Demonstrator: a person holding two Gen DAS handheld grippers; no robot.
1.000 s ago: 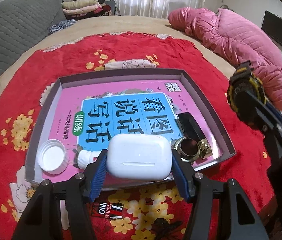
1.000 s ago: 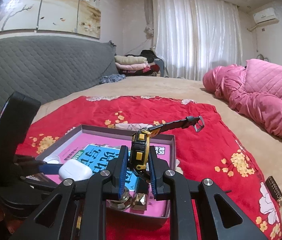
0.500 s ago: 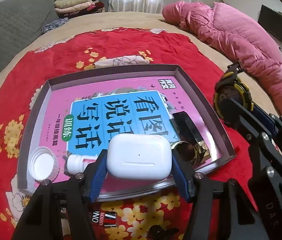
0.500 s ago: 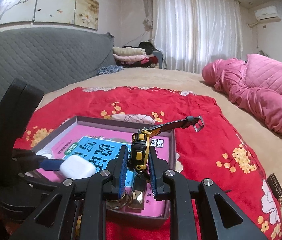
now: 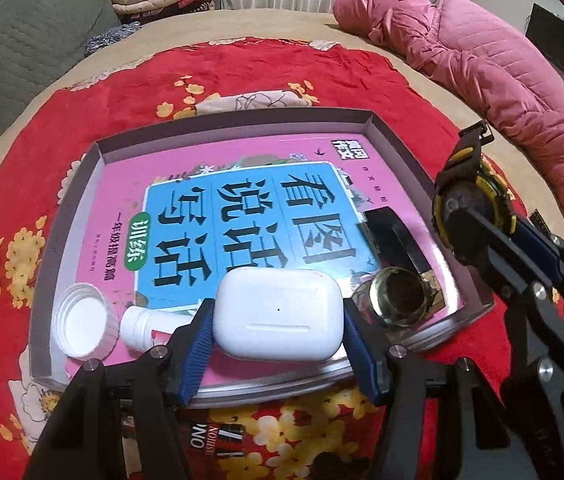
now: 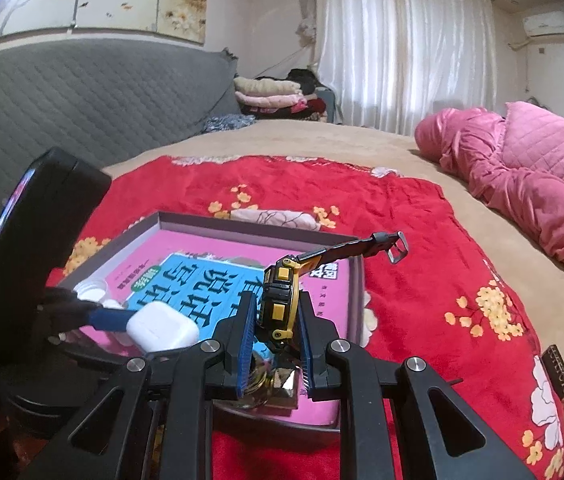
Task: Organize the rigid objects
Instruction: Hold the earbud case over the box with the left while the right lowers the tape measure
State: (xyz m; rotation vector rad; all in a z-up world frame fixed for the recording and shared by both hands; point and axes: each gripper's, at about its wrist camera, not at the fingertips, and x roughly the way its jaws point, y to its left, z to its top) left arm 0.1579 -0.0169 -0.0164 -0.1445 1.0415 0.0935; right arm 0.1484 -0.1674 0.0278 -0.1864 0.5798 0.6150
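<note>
My left gripper [image 5: 278,320] is shut on a white earbud case [image 5: 278,314], held above the near edge of a shallow grey tray [image 5: 234,116]. A pink and blue book [image 5: 242,216] fills the tray's floor. On it lie a white cap [image 5: 84,322], a small white bottle [image 5: 138,326], a black block [image 5: 394,240] and a round glass bottle [image 5: 400,294]. My right gripper [image 6: 276,320] is shut on a black and yellow watch [image 6: 280,302], its strap [image 6: 358,248] sticking out to the right, over the tray's right near corner. That watch [image 5: 470,204] also shows in the left wrist view.
The tray sits on a red flowered blanket [image 6: 422,260] spread over a beige bed. A pink quilted coat [image 6: 530,168] lies at the right. Folded clothes [image 6: 278,94] and a grey headboard [image 6: 82,88] stand at the back. A small dark packet [image 5: 218,438] lies before the tray.
The right gripper with the watch has sunk a little toward the tray's right side. The left gripper still holds the case in much the same place.
</note>
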